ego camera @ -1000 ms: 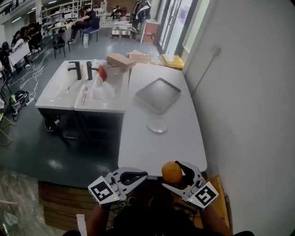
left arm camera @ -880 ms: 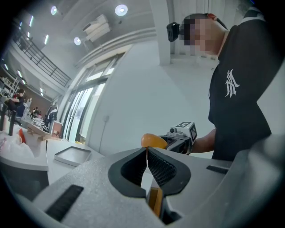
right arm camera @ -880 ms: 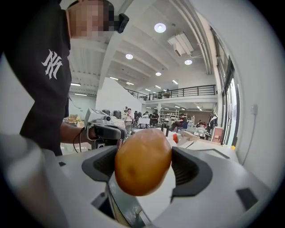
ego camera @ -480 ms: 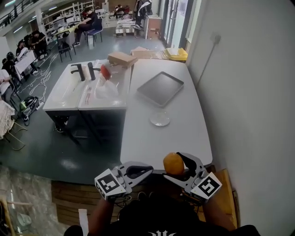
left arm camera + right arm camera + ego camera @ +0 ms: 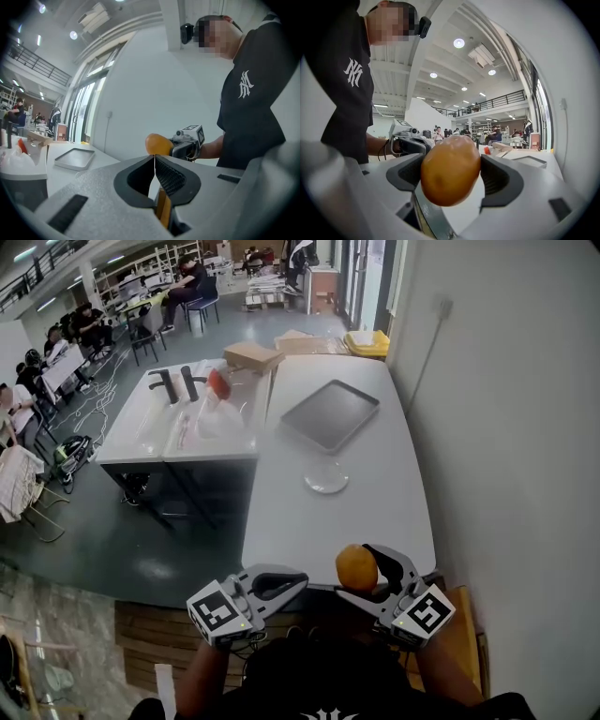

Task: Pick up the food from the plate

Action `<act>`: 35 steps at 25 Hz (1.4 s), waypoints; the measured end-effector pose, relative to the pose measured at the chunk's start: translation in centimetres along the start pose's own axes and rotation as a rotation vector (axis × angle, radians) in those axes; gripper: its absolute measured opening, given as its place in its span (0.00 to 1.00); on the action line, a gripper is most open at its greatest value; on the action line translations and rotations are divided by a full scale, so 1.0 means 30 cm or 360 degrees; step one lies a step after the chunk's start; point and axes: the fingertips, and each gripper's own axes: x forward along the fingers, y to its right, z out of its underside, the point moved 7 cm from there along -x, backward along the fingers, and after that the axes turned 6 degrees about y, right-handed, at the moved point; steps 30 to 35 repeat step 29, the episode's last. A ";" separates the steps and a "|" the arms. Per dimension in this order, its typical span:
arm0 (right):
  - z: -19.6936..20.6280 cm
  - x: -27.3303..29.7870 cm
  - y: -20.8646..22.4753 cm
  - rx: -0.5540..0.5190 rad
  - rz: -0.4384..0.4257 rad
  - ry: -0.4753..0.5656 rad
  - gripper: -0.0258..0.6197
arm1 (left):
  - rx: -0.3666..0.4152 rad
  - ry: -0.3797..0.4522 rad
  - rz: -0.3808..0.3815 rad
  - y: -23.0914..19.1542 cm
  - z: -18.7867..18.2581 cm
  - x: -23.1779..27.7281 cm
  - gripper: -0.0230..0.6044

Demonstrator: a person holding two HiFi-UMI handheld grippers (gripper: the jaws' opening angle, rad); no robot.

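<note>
A round orange-brown piece of food (image 5: 356, 566) sits between the jaws of my right gripper (image 5: 364, 573), which is shut on it just off the white table's near edge. In the right gripper view the food (image 5: 450, 171) fills the gap between both pads. My left gripper (image 5: 300, 580) hangs beside it to the left, jaws shut with nothing in them; its closed tips (image 5: 154, 157) point toward the food (image 5: 158, 144). The small pale plate (image 5: 326, 476) lies bare at the table's middle.
A grey tray (image 5: 331, 415) lies beyond the plate on the white table (image 5: 309, 531). A double sink unit (image 5: 178, 423) with black taps stands at the left, cardboard boxes (image 5: 253, 356) behind it. A wall runs along the right. People sit at desks far back.
Both grippers have drifted a little rightward and up in the head view, the food still in the right one. The head camera has shifted, so the table sits slightly further right.
</note>
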 end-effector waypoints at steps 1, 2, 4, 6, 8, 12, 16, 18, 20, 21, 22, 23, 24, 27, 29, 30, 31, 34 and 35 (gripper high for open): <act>0.016 -0.012 0.006 0.0001 -0.0014 0.0005 0.62 | 0.0001 -0.0007 0.0000 0.005 0.002 0.013 0.05; 0.028 -0.023 0.011 0.0000 -0.0029 0.0009 0.62 | 0.0001 -0.0013 0.0000 0.011 0.003 0.025 0.05; 0.042 -0.047 0.022 0.0017 -0.0041 0.0002 0.62 | -0.0012 -0.0020 -0.0009 0.032 0.002 0.053 0.05; 0.061 -0.063 0.038 0.0058 -0.0049 -0.0012 0.62 | -0.0028 -0.0018 -0.0022 0.049 0.004 0.080 0.05; 0.073 -0.063 0.048 0.0089 -0.0063 -0.0016 0.62 | -0.0029 -0.0023 -0.0025 0.057 0.009 0.098 0.05; 0.074 -0.064 0.056 0.0089 -0.0108 -0.0004 0.62 | -0.0038 -0.0059 -0.0041 0.056 0.015 0.109 0.05; 0.114 -0.092 0.074 0.0136 -0.0144 -0.0041 0.62 | -0.0018 -0.0084 -0.0066 0.050 0.008 0.129 0.05; 0.130 -0.091 0.077 0.0139 -0.0158 -0.0040 0.62 | -0.0022 -0.0092 -0.0070 0.050 0.010 0.132 0.05; 0.115 -0.075 0.077 0.0137 -0.0163 -0.0042 0.62 | -0.0014 -0.0107 -0.0075 0.046 0.022 0.130 0.05; 0.111 -0.069 0.077 0.0140 -0.0163 -0.0039 0.62 | -0.0021 -0.0114 -0.0083 0.044 0.026 0.131 0.05; 0.112 -0.067 0.078 0.0142 -0.0165 -0.0040 0.62 | -0.0027 -0.0120 -0.0087 0.044 0.029 0.134 0.05; 0.114 -0.069 0.079 0.0147 -0.0163 -0.0051 0.62 | -0.0027 -0.0124 -0.0084 0.044 0.034 0.139 0.05; 0.118 -0.075 0.081 0.0159 -0.0159 -0.0066 0.62 | -0.0021 -0.0127 -0.0076 0.045 0.040 0.146 0.05; 0.143 -0.097 0.091 0.0214 -0.0142 -0.0069 0.62 | -0.0003 -0.0141 -0.0052 0.046 0.062 0.170 0.05; 0.169 -0.109 0.099 0.0246 -0.0142 -0.0066 0.62 | -0.0011 -0.0146 -0.0054 0.044 0.072 0.183 0.05; 0.169 -0.109 0.099 0.0246 -0.0142 -0.0066 0.62 | -0.0011 -0.0146 -0.0054 0.044 0.072 0.183 0.05; 0.169 -0.109 0.099 0.0246 -0.0142 -0.0066 0.62 | -0.0011 -0.0146 -0.0054 0.044 0.072 0.183 0.05; 0.169 -0.109 0.099 0.0246 -0.0142 -0.0066 0.62 | -0.0011 -0.0146 -0.0054 0.044 0.072 0.183 0.05; 0.169 -0.109 0.099 0.0246 -0.0142 -0.0066 0.62 | -0.0011 -0.0146 -0.0054 0.044 0.072 0.183 0.05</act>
